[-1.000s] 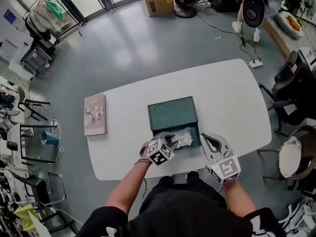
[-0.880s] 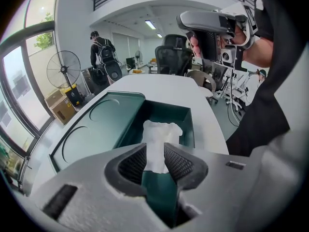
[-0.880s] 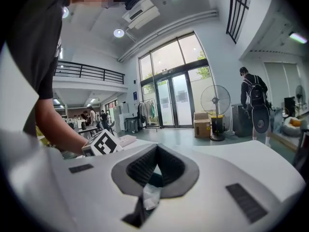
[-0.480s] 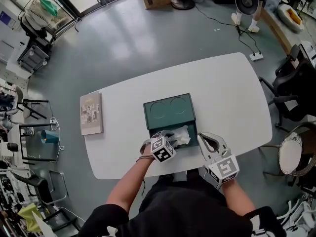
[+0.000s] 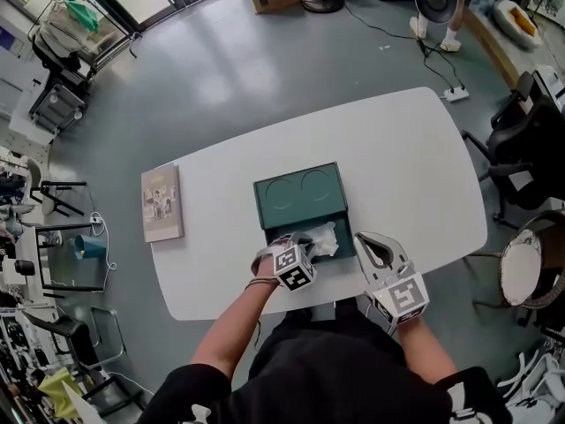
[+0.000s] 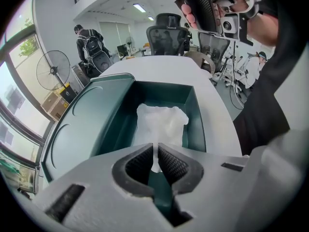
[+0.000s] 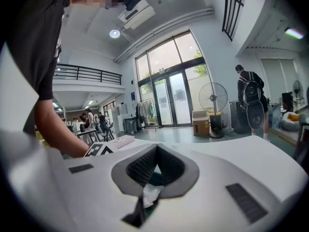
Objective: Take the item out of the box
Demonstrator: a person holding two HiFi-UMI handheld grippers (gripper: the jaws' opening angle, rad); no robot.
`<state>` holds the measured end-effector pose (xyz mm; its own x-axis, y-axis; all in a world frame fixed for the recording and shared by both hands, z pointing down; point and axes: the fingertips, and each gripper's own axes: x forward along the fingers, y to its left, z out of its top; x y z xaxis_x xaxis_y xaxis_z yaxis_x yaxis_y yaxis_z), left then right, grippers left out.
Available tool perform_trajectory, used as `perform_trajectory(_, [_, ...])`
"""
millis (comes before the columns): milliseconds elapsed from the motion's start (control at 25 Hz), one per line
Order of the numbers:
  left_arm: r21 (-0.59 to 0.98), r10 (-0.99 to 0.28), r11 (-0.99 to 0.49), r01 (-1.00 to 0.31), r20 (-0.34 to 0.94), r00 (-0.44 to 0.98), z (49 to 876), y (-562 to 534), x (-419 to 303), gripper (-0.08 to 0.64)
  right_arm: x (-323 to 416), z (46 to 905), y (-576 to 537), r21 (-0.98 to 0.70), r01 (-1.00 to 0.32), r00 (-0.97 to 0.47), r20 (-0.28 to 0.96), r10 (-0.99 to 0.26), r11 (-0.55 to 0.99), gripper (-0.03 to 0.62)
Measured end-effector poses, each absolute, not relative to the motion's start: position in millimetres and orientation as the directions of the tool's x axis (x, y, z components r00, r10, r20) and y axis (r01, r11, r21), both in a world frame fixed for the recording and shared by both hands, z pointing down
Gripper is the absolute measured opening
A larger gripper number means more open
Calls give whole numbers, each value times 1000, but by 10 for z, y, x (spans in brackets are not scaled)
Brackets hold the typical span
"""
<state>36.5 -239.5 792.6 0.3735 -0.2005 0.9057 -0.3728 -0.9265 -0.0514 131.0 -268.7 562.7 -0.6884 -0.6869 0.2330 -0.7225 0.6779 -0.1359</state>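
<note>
Your left tool (image 5: 303, 244) has dipped lower into the box (image 5: 298, 194) since a second ago, and its jaws have just been closing. They now stand narrow, pinching a fold of the white crumpled item (image 6: 161, 122) between the pads. In the head view, that item (image 5: 323, 239) lies in the tray of the green box, toward its 5 o'clock corner. The flat lid is folded open toward 12 o'clock. Your right tool (image 5: 365, 240) sits just beside the box at its 4 o'clock. In the right gripper view, the right tool (image 7: 157, 150) has its tips together and holds nothing. The box rests mid-desk (image 5: 402, 162), and a booklet (image 5: 162, 203) lies well apart at its 9 o'clock.
</note>
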Motion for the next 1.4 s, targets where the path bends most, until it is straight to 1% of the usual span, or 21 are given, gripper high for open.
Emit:
perform_trajectory(80, [-61,-210,-926,-373,903,374,7933,-2386,362,26,1301,5625,-2677,-135,-725,-686,230,-691,675,6])
perform_trajectory(160, [-73,-227,-921,-382,898,377,7915,-2410,359,17,1293,5610,-2675,-134,-727,-684,225,-694,674,6])
perform_trajectory(520, [-123,-323,-888,-442,852,412,7630,-2460,366,12,1315,5614,-2620,-123,-737,-673,233,-702,665,6])
perform_trajectory(760, [-127,-423,-830,-543,778,465,7326,-2544,355,12,1270,5612,-2618,-118,-734,-675,230,-701,669,6])
perform_trajectory(920, [-169,-479,-813,-558,737,476,7136,-2524,368,12,1255,5611,-2614,-109,-738,-670,230,-706,666,6])
perform_trajectory(1040, [-192,-519,-796,-575,706,483,6995,-2521,340,12,1215,5557,-2636,-120,-740,-670,214,-711,661,6])
perform_trajectory(1240, [-196,-584,-754,-627,637,502,6737,-2527,306,12,1206,5345,-2664,-161,-748,-663,153,-732,644,6])
perform_trajectory(1400, [-192,-636,-713,-674,581,508,6528,-2589,257,12,1192,5203,-2683,-132,-751,-660,122,-741,647,6])
